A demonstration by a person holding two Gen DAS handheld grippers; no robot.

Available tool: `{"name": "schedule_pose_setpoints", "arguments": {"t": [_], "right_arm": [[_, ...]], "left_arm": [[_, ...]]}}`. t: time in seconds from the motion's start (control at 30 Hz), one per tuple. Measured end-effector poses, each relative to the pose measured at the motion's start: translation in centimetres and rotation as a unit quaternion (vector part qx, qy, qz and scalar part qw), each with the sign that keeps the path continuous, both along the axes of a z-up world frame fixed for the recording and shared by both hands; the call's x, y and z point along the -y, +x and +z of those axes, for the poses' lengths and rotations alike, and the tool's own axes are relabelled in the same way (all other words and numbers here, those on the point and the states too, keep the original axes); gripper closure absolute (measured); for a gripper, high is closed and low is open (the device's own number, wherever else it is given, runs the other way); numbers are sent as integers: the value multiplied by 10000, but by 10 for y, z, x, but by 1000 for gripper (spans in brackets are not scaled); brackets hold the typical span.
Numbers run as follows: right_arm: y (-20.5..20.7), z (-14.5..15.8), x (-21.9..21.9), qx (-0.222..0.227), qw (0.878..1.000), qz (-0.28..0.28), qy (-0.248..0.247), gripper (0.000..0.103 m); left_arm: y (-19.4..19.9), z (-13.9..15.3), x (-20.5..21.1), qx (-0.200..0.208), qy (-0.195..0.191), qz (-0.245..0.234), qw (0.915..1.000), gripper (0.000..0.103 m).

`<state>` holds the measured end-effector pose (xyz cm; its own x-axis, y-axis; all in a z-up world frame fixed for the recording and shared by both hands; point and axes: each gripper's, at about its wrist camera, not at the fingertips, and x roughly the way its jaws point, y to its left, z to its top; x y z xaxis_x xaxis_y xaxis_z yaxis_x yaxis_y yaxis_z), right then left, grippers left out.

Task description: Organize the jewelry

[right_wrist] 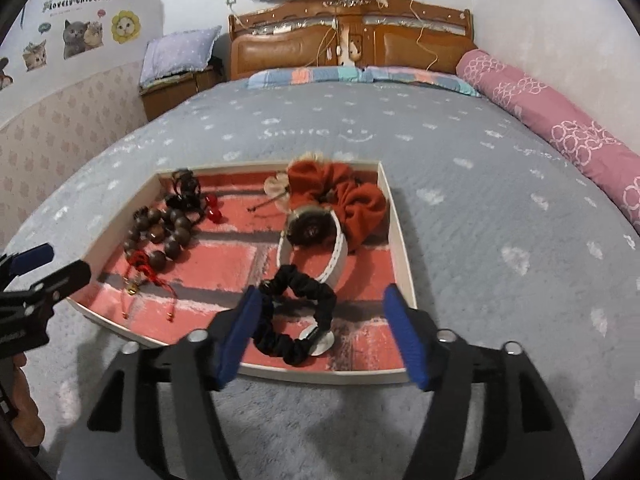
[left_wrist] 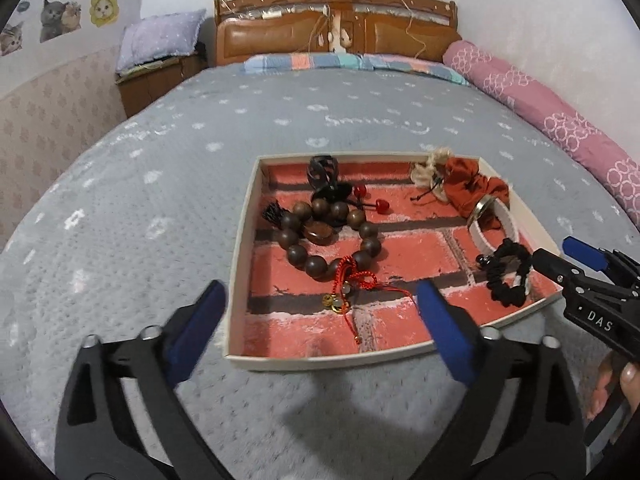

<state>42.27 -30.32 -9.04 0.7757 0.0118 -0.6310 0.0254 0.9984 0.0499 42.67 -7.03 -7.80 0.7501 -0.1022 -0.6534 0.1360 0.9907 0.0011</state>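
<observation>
A shallow white tray [left_wrist: 320,360] [right_wrist: 320,374] with a red brick-pattern lining lies on the bed. It holds a dark wooden bead bracelet [left_wrist: 316,268] [right_wrist: 173,246], a red cord with a gold charm [left_wrist: 352,280] [right_wrist: 140,264], a black hair clip [left_wrist: 322,172], an orange scrunchie [left_wrist: 464,188] [right_wrist: 360,204], a white bangle [left_wrist: 486,240] [right_wrist: 336,256] and a black scrunchie [left_wrist: 504,292] [right_wrist: 296,350]. My left gripper [left_wrist: 322,296] [right_wrist: 60,262] is open over the tray's near left part. My right gripper [right_wrist: 322,296] [left_wrist: 556,254] is open, with the black scrunchie lying loose below its pads.
The grey quilted bedspread [left_wrist: 160,200] stretches all around the tray. A pink bolster [right_wrist: 560,128] runs along the right wall. A wooden headboard [left_wrist: 336,28] stands at the far end, with a nightstand and pillow [left_wrist: 160,44] to its left. A hand [left_wrist: 632,380] shows at the right edge.
</observation>
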Motion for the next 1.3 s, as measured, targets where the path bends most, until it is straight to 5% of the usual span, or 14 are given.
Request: {"name": "schedule_pose_setpoints", "arguments": {"t": [0.47,1.07,1.3], "right_arm": [[-102,61,-16,729,9968,-218,-239,4],[-294,118,-66,1217,9908,-232,-539,4],[-338,130,-75,1329,9894,-320,-501,4]], "left_arm": [[-97,47,-34,484,72,325,9983,5],[-271,92,-73,847,-76,544,9949,5],[-322,109,-72,1096,26,607,9921,5]]}}
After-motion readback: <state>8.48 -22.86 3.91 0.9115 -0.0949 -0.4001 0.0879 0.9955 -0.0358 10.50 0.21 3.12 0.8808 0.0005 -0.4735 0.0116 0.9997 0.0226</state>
